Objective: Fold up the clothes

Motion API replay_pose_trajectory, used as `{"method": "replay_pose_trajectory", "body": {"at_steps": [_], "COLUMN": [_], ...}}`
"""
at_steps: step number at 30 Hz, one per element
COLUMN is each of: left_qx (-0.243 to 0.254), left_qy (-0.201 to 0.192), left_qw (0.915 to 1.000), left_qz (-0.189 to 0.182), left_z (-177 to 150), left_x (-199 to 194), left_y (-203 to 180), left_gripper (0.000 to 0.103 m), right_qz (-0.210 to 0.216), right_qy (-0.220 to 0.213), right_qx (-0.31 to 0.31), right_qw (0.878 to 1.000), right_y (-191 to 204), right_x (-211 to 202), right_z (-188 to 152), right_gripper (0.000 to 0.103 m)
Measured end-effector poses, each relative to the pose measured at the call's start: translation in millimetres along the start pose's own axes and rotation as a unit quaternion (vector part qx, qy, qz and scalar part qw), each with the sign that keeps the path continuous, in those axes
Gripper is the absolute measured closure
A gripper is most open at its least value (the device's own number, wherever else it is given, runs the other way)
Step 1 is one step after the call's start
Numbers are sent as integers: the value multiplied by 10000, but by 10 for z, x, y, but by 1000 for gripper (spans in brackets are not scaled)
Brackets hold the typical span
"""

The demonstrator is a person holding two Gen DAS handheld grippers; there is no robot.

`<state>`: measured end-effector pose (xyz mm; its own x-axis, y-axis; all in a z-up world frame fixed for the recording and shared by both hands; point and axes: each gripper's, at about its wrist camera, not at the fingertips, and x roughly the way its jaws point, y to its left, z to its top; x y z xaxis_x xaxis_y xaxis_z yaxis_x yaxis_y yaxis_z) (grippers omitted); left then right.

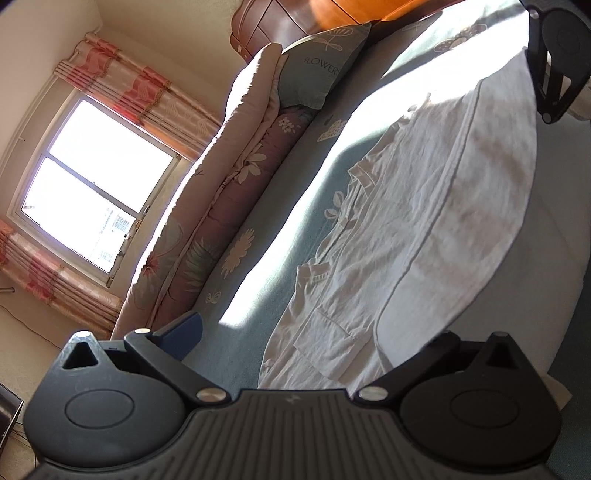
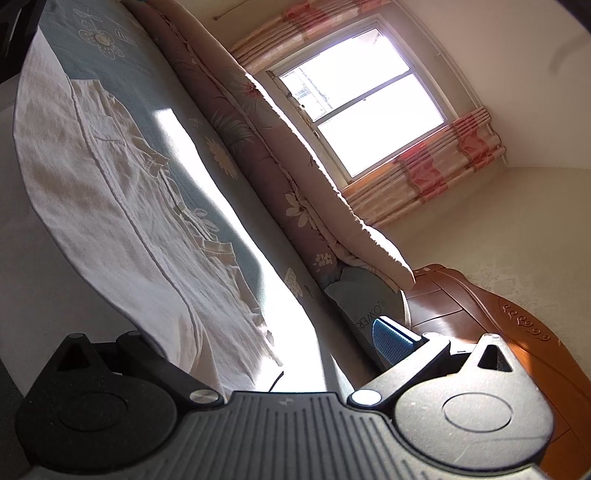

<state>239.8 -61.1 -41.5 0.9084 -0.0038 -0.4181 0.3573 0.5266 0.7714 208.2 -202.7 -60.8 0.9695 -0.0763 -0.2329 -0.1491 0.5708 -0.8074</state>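
the left hand-held gripper (image 1: 314, 332) has its fingers spread apart over the white garment's (image 1: 424, 206) near end. the garment lies on the bed (image 1: 295, 221), away from the window (image 1: 96, 177). the right hand-held gripper (image 2: 258, 354) is likewise spread apart over it.

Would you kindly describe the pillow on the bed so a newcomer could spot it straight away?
Start at the bright window, then follow the rolled floral quilt along the bed to the wooden headboard. The pillow leans there, pale teal like the sheet; it alone carries the printed word FLOWERS.
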Motion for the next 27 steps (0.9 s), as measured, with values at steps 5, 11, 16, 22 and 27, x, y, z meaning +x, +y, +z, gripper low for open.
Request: {"method": "replay_pose_trajectory", "body": {"at_steps": [5,11,16,22,27], "left_qx": [-149,-369,-537,-710,-799], "left_qy": [61,185,403,638,337], "left_qw": [9999,9991,9975,9943,9928], "left_qz": [14,-26,-204,-481,-832], "left_z": [12,17,-34,-120,-103], "left_x": [337,787,1172,1368,1044], "left_y": [146,314,288,147,236], "left_gripper": [0,0,0,0,1], "right_qz": [-5,33,259,631,899], "right_qy": [-25,-17,181,544,600], "right_qx": [10,127,204,397,821], "right_qw": [10000,9999,9993,9957,9908], "right_y": [-11,7,107,326,165], "right_x": [403,868,1280,1509,1250], "right_z": [108,235,283,140,81], "right_gripper": [0,0,0,0,0]}}
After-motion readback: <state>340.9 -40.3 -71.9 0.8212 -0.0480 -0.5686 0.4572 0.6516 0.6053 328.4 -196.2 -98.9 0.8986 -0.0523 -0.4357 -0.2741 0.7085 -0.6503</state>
